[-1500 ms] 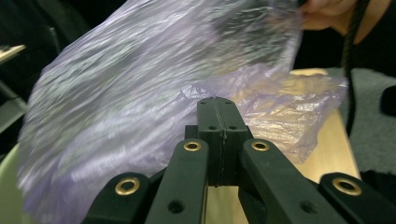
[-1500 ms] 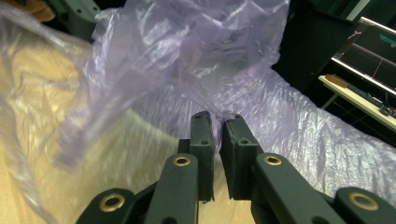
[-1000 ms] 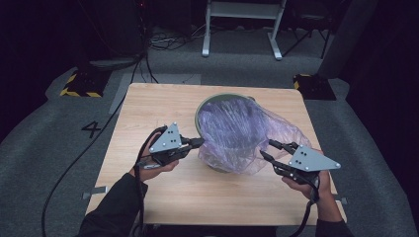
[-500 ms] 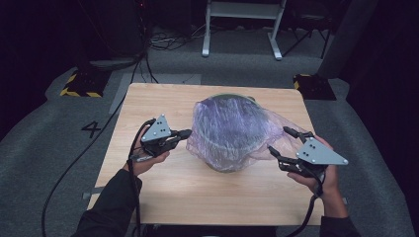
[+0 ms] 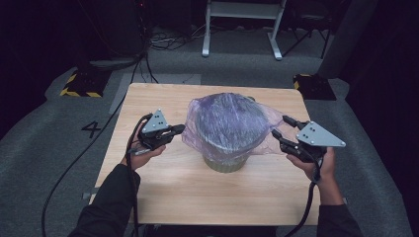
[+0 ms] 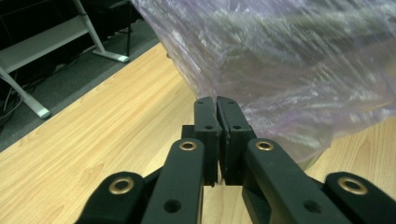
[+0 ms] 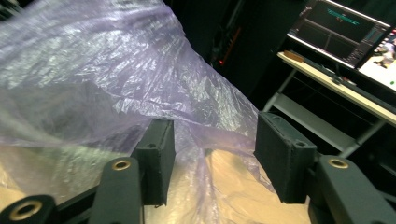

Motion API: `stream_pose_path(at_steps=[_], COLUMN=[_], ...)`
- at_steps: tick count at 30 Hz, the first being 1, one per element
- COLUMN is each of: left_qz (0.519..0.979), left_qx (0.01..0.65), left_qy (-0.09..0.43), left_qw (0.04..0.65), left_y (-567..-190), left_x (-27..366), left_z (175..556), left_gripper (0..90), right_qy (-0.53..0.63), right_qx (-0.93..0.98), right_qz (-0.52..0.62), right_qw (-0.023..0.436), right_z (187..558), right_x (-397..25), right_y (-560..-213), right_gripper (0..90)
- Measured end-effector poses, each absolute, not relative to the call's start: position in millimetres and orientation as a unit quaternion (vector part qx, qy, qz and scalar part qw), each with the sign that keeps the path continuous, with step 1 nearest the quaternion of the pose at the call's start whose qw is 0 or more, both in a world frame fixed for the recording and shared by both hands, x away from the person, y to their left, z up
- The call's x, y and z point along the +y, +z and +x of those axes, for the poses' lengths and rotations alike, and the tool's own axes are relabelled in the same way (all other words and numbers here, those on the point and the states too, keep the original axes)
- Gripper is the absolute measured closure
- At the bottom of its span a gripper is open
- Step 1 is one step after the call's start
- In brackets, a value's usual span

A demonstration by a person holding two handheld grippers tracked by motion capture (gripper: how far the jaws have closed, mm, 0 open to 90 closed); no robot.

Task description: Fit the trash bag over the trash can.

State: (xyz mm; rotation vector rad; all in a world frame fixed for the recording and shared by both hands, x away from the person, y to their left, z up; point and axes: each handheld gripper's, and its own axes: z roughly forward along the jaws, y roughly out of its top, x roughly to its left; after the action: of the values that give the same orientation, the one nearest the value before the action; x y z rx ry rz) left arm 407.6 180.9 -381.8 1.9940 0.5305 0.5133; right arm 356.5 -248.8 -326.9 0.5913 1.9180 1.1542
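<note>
**Bag draped over the bin, one edge pinched, one side free**

We see a round grey-green bin standing near the middle of the wooden table, with a thin purple plastic bag pulled down over its top and most of its wall. Our left gripper sits just beside the bin's left side; its jaws are pressed together, and in the left gripper view the film's edge meets their tips, so we judge it is pinching the bag, though the film between the pads is hard to make out. Our right gripper has its jaws spread wide, with loose film lying between and behind them, not clamped.

The risks, as we judge them: pulling on the left alone could slide the bag askew or drag the light bin across the table. The film is thin, so a hard tug could tear it. The right jaws could close on a bunched fold.
</note>
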Motion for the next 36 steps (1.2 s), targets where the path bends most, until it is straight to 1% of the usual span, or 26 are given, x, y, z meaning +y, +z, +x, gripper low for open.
stream_pose_path(at_steps=[2,3,5,9,10,13,15,18,23,25,27,29,31,32,33,34,35,36], left_qz=[0.819,0.816,0.815,0.823,0.823,0.823,0.818,0.812,0.813,0.819,0.822,0.824,0.822,0.821,0.82,0.819,0.821,0.821], left_qx=[0.218,0.225,0.222,0.206,0.2,0.174,0.171,0.148,0.108,0.1,0.101,0.105,0.113,0.114,0.118,0.126,0.124,0.124], left_qy=[0.211,0.214,0.204,0.215,0.218,0.215,0.215,0.214,0.235,0.231,0.24,0.241,0.239,0.236,0.241,0.246,0.239,0.239], left_qw=[0.487,0.488,0.495,0.484,0.486,0.496,0.506,0.522,0.522,0.516,0.507,0.501,0.504,0.507,0.505,0.503,0.504,0.503], left_y=[-383,-383,-383,-382,-381,-379,-376,-364,-344,-341,-340,-341,-340,-340,-339,-339,-339,-339], left_x=[183,184,186,182,182,180,177,171,149,143,136,133,133,134,135,135,136,137], left_z=[406,404,399,382,377,363,355,342,331,333,339,345,352,354,357,359,363,364], left_gripper=[83.5,76.5,60.2,19.8,15.9,15.4,15.4,15.6,16.7,16.7,18.5,22.5,36.0,38.0,43.5,50.8,54.3,59.6], right_qy=[0.454,0.456,0.457,0.454,0.452,0.449,0.449,0.445,0.443,0.444,0.443,0.443,0.441,0.442,0.444,0.445,0.445,0.445], right_qx=[0.758,0.758,0.755,0.757,0.76,0.765,0.767,0.773,0.777,0.778,0.777,0.777,0.776,0.775,0.776,0.776,0.776,0.776], right_qz=[0.235,0.236,0.237,0.234,0.232,0.225,0.221,0.214,0.208,0.206,0.206,0.207,0.208,0.209,0.209,0.208,0.208,0.208], right_qw=[0.404,0.402,0.406,0.408,0.406,0.403,0.401,0.398,0.396,0.393,0.396,0.397,0.399,0.399,0.397,0.396,0.396,0.396], right_z=[358,358,358,357,357,357,356,355,355,355,355,355,356,356,356,357,357,357], right_x=[-249,-249,-250,-250,-249,-246,-244,-239,-235,-234,-232,-232,-232,-233,-233,-233,-233,-233], right_y=[-327,-327,-326,-326,-325,-325,-325,-326,-324,-323,-322,-321,-319,-319,-318,-318,-317,-317], right_gripper=[45.7,44.2,42.1,49.3,51.5,57.5,59.0,61.0,59.8,58.9,55.6,53.1,50.7,50.2,50.1,49.8,49.6,49.4])
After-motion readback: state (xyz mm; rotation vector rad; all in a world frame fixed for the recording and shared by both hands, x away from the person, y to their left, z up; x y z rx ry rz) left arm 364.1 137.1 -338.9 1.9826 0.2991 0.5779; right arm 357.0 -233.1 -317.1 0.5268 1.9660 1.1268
